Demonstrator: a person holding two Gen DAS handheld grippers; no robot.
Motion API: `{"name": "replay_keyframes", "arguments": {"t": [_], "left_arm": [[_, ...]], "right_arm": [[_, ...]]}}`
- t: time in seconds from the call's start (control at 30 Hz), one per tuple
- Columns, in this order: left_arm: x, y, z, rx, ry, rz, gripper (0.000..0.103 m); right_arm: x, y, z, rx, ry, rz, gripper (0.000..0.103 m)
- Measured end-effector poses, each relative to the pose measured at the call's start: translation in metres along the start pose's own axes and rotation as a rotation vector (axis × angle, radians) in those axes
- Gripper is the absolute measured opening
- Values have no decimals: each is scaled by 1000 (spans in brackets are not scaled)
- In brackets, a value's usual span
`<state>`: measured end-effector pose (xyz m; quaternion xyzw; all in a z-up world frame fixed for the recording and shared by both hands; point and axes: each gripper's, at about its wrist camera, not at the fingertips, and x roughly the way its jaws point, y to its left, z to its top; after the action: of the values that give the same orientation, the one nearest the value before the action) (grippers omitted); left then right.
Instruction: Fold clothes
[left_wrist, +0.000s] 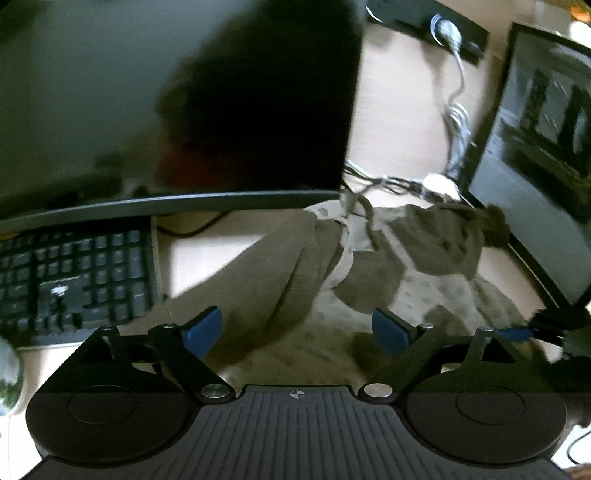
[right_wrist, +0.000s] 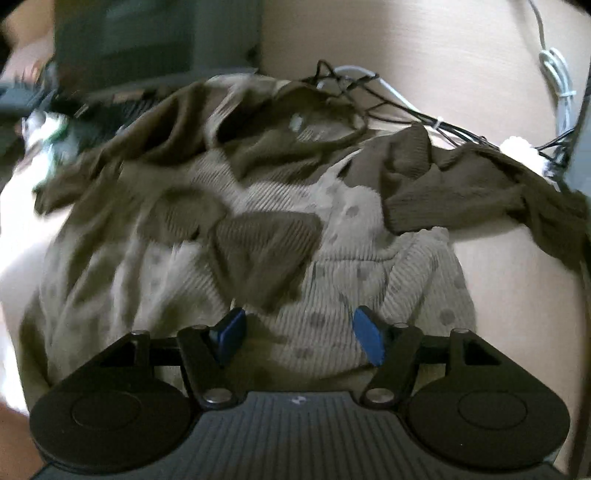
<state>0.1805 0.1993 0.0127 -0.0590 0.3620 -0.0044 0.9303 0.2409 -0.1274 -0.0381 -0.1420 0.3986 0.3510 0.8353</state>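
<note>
A knitted garment, dark olive-brown with a beige dotted body, lies crumpled on the pale desk. In the left wrist view the garment (left_wrist: 369, 273) stretches from the lower middle to the right. My left gripper (left_wrist: 297, 330) is open and empty just above its near part. In the right wrist view the garment (right_wrist: 280, 229) fills the middle, with a brown sleeve (right_wrist: 443, 199) thrown across to the right. My right gripper (right_wrist: 299, 332) is open and empty over the beige ribbed hem.
A black keyboard (left_wrist: 74, 273) lies at the left, under a dark monitor (left_wrist: 184, 96). A second screen (left_wrist: 539, 155) stands at the right. Cables (left_wrist: 456, 122) run behind the garment; the cables (right_wrist: 406, 107) also show in the right wrist view. A power strip (left_wrist: 432, 26) sits at the back.
</note>
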Motion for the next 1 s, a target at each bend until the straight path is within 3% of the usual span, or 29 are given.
{"name": "replay_keyframes", "arguments": {"t": [0.07,0.1,0.2,0.27,0.33,0.43,0.5,0.53,0.6,0.7,0.77,0.83,0.9,1.0], "left_arm": [[7,-5,1,31,11,-9,93],[15,-8,2,53,12,22,93],[46,-17,8,128,12,168,92],[66,-23,11,179,12,265,87],[80,-15,16,196,-7,422,87],[80,8,22,135,-4,521,86],[71,19,19,105,-3,535,85],[66,24,18,90,-3,538,85],[51,33,15,15,0,488,87],[25,37,5,-86,4,362,92],[9,29,-3,-104,5,295,93],[-7,19,-11,-83,10,249,94],[-23,9,-20,-52,18,196,94],[-43,-4,-33,4,33,78,95]], "right_arm": [[-10,0,-10,20,18,-5,66],[-15,0,-13,36,23,-6,66],[-20,-1,-15,72,17,-8,66],[-17,2,-10,73,26,-18,66],[-20,0,-2,89,26,-25,66],[-38,-7,12,102,-74,-57,69],[-40,-16,33,118,-147,-66,79],[-37,-20,44,125,-172,-60,80],[-19,-27,64,128,-177,-24,80],[28,-44,90,158,-96,53,80],[61,-53,103,161,-52,-16,80],[81,-59,110,118,-45,-170,79],[69,-55,112,73,-83,-235,74],[18,-39,103,-7,-162,-233,76]]}}
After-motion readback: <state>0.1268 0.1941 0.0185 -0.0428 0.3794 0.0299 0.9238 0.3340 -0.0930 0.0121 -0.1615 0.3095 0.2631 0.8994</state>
